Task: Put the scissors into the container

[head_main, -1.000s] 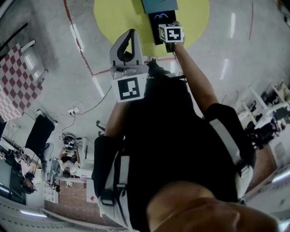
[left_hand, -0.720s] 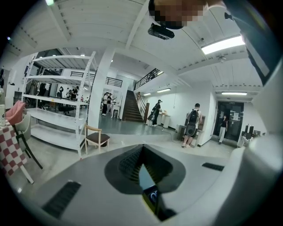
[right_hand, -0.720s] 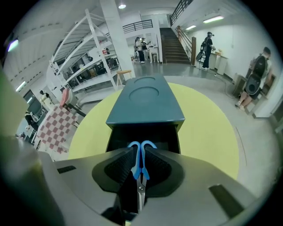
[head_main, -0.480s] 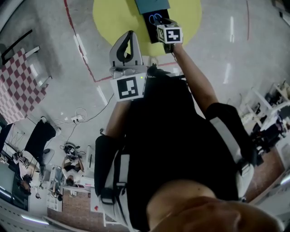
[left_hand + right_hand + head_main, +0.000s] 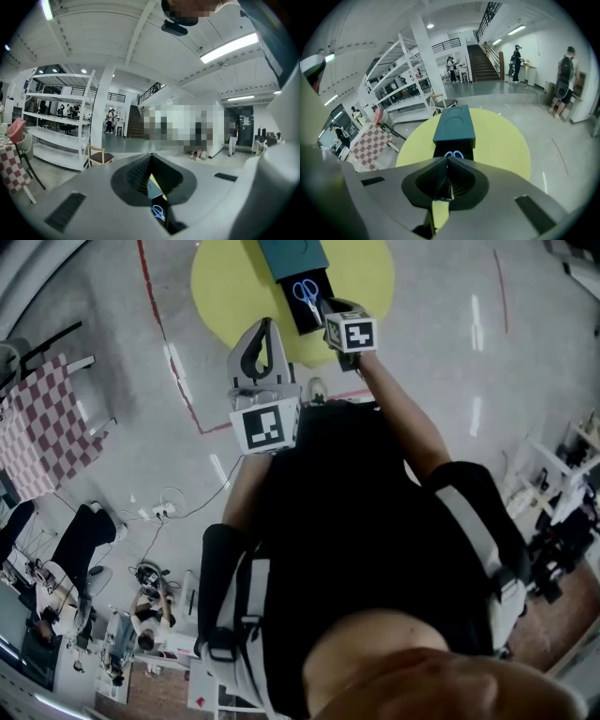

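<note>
Both arms are being held out forward from the black-clad torso, as seen in the head view. The right arm is being stretched further, almost straight, so that the right gripper is being kept just beside the near end of the container. The left arm is being kept bent at the elbow, and the left gripper is being held nearer the body, well short of the container, with its marker cube turned towards the camera.

In the left gripper view the jaws of the left gripper are being pressed together with nothing between them. In the right gripper view the right gripper is likewise being kept clenched on nothing, its tips meeting.

The blue-handled scissors are not being touched by either gripper. They are being shown lying flat in the black open tray that sticks out from under the teal container. The handles of the scissors are just beyond the right jaw tips. The container is being borne by a yellow round surface.
</note>
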